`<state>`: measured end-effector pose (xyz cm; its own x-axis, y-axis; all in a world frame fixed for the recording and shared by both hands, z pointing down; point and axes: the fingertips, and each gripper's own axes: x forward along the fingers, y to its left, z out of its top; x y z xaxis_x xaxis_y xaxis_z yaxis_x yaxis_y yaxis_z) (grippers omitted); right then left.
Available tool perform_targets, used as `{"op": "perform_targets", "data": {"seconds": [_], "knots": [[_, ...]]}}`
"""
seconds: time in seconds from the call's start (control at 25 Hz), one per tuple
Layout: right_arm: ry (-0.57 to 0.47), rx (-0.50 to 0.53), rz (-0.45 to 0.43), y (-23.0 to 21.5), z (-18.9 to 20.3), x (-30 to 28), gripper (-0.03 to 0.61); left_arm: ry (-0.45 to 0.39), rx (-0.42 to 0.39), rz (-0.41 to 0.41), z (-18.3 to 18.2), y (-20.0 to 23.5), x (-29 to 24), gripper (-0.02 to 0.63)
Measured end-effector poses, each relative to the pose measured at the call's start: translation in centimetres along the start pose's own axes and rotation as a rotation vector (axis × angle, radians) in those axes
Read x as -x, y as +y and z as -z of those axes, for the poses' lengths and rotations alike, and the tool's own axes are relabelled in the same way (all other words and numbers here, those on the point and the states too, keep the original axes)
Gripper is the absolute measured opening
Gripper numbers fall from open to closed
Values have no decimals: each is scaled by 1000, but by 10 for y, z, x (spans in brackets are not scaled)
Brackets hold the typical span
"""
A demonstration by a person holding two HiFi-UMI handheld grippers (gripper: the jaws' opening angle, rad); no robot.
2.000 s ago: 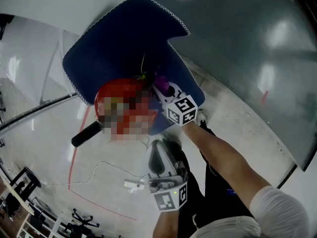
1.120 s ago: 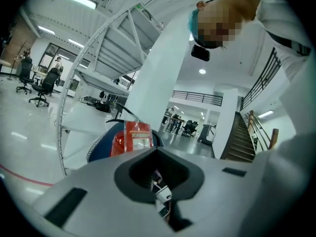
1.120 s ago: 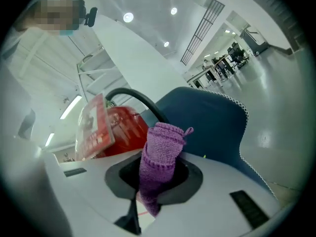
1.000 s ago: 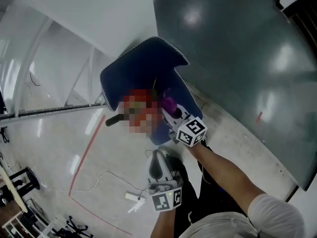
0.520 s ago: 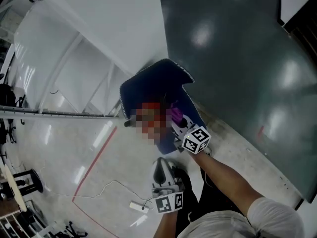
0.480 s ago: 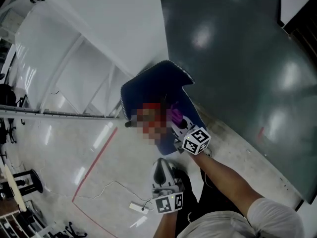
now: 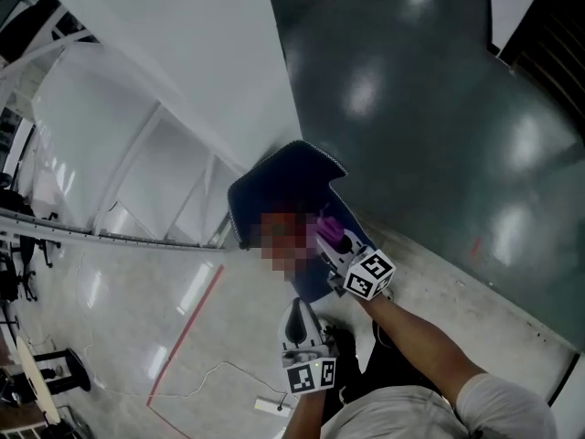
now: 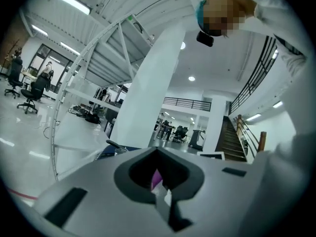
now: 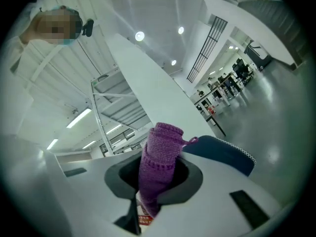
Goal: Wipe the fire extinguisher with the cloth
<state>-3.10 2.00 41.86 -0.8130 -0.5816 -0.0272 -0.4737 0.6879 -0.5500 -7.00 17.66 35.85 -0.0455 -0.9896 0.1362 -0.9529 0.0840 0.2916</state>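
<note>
- Head view: the right gripper (image 7: pixel 334 243) presses a purple knitted cloth (image 7: pixel 324 227) to the red fire extinguisher (image 7: pixel 274 219). The extinguisher sits low against a navy mat (image 7: pixel 283 176) with a white scalloped edge and is partly covered by a mosaic patch. The left gripper (image 7: pixel 294 314) hangs just below, apart from both. A white column (image 7: pixel 183 53) rises behind the mat. A red floor line (image 7: pixel 187 330) and a white plug (image 7: pixel 272 406) on its cable lie nearby.
- Left gripper view: the left gripper (image 8: pixel 158 191) has its jaws closed together on nothing, and a purple sliver shows past them.
- Right gripper view: the right gripper (image 9: pixel 148 209) clamps its jaws on the rolled cloth (image 9: pixel 159 167), with the mat (image 9: pixel 222 154) just to its right. The red-and-white print below the cloth may be the extinguisher's label.
- Wiping well likely calls for firm strokes round the cylinder, with the free left gripper steadying the body against tipping. The mat's raised edge crowds the far side and could snag the cloth.
</note>
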Motion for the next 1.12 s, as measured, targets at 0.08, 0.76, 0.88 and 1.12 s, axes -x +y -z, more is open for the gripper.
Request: {"op": "perform_targets", "data": {"seconds": [0.08,0.76,0.88,1.12], "knots": [[-26,9,45,-3,-12,15,61,15,-15,56,1,-3,-2,6],[-19,-43,253,-35,23,104,61,42,-79,210,7,-27,-13,6],[-28,-46,300,-34,40,104,61,63,-92,253,14,-15,-16,6],[-54,-34,428,-38,85,87,61,146,-77,332,49,30,-34,6]]}}
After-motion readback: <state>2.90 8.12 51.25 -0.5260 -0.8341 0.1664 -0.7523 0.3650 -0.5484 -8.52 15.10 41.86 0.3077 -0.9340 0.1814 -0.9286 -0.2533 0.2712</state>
